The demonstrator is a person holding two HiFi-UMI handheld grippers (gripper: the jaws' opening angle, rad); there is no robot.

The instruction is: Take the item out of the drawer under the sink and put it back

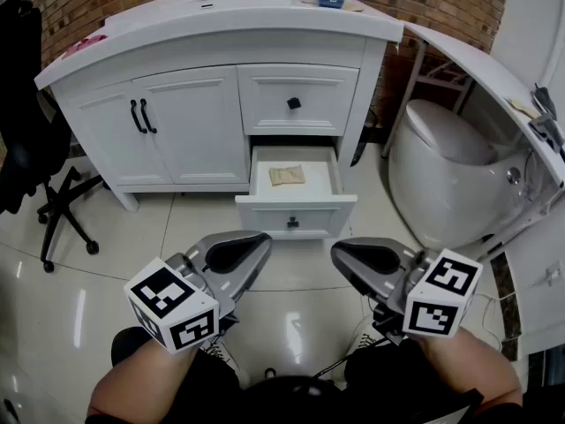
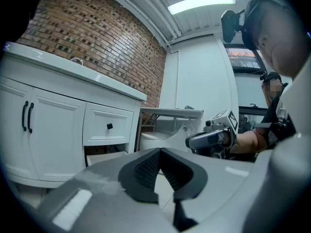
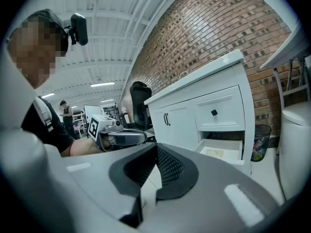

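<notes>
Down in the drawer [image 1: 296,203], looks like a thin, light, bendy packet [image 1: 287,176], best pinched by an edge with left gripper [image 1: 260,238] or right gripper [image 1: 341,248], both closed and empty.

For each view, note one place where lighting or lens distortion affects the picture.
Head view: bright glare streaks on the glossy floor. Left gripper view: the ceiling light is blown out white. Right gripper view: the wide lens bows the brick wall into a curve, with dark corners.
</notes>
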